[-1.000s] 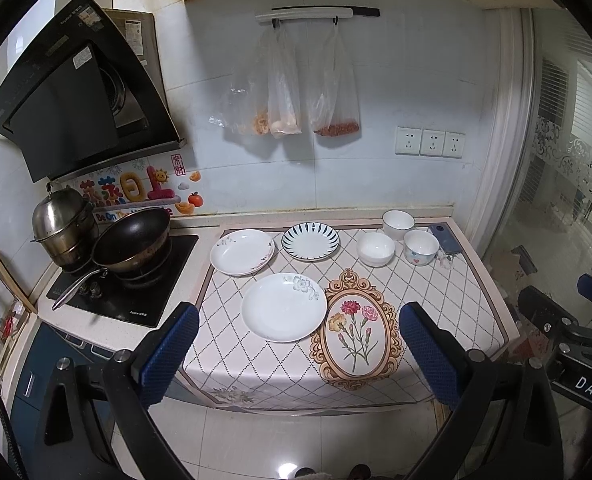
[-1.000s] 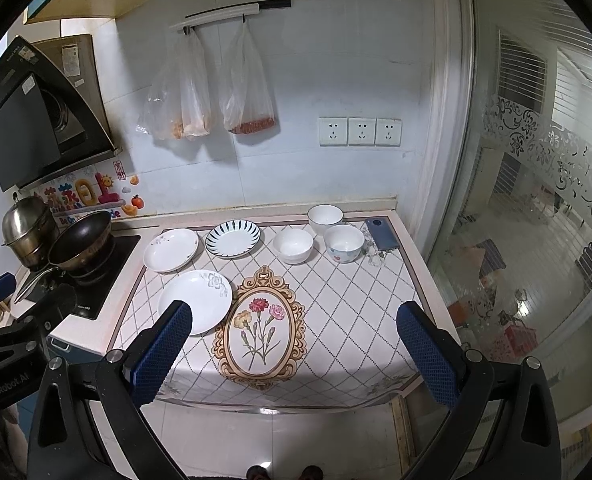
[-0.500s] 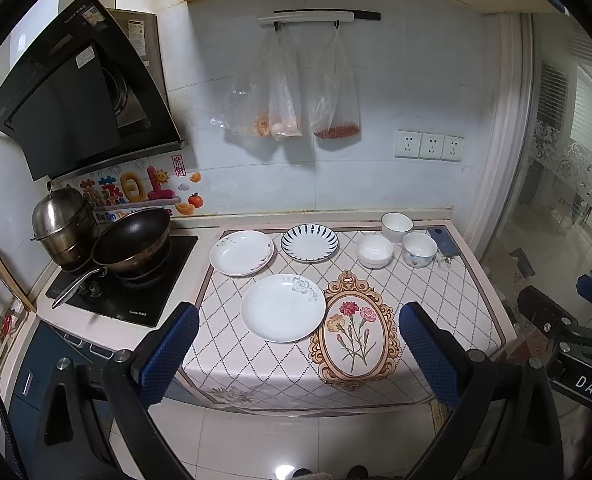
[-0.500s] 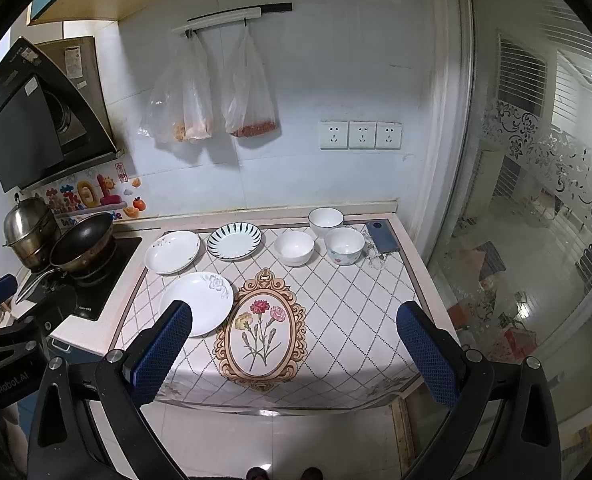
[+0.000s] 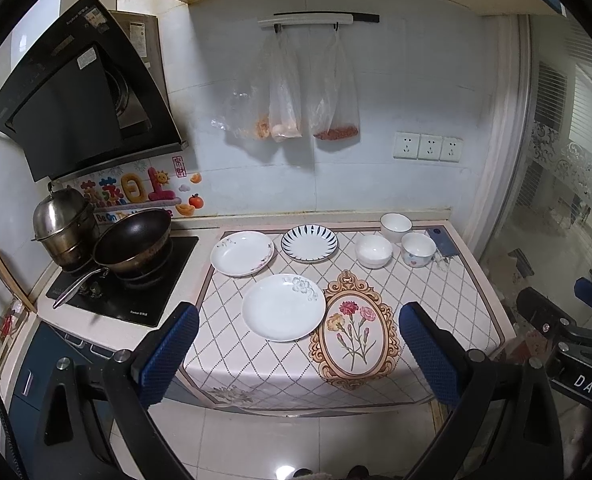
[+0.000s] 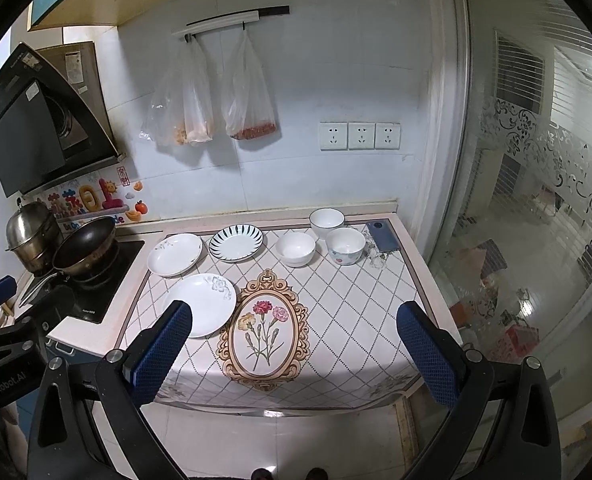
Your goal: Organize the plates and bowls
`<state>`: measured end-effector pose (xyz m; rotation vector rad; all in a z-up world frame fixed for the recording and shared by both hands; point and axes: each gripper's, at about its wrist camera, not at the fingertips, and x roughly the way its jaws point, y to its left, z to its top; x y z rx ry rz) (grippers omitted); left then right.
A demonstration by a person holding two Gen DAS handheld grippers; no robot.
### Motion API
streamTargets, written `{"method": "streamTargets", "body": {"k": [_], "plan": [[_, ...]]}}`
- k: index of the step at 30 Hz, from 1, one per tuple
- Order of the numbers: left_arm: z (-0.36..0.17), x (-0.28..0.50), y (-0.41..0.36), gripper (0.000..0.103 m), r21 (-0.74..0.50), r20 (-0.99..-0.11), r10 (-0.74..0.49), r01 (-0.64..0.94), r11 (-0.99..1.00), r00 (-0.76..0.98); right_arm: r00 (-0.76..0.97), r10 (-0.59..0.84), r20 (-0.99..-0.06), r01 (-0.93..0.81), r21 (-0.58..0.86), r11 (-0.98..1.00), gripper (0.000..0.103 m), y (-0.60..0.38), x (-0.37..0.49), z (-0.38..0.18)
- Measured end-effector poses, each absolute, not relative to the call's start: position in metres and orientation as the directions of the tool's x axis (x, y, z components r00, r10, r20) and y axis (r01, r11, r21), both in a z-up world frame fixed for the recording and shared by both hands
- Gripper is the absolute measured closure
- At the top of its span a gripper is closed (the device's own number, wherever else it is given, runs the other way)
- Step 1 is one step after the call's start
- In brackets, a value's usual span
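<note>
Hidden: counter (image 5: 471, 280) front edge partly behind blue pads (image 5: 170, 350)
Left gripper (image 5: 296, 354): spread wide, empty, off the counter's front edge
Right gripper (image 6: 294, 354): likewise spread, empty

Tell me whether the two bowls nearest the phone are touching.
Cannot tell. In both views the back bowl and flowered bowl overlap, with no plain gap or contact.

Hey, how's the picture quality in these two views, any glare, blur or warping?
Left wrist view: sharp, strong fisheye bending of the counter edge, a small light glare on the floor tile. Right wrist view: equally warped, the plates in focus, bright reflections on the glass partition at right.
</note>
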<state>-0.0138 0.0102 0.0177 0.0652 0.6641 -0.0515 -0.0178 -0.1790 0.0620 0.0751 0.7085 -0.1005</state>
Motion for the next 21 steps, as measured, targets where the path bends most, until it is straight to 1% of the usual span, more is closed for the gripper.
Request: {"method": "streamTargets", "body": {"k": [15,21], "plan": [[0.0157,-0.0159,0.0118,0.000,0.045,-0.615,-0.028,0.071,0.996,0.788,0.752,-0.062,-0.657,0.120,0.043,0.992,0.000,-0.1788,-0.0201,0.0597],[0.0113,-0.0092,0.0190,0.000,0.026,-0.625,-0.059,0.096,0.995,0.779,0.745,-0.070,-0.664,0.129,0.041,0.991,0.000,-0.1754,-0.0189,0.0594]]}}
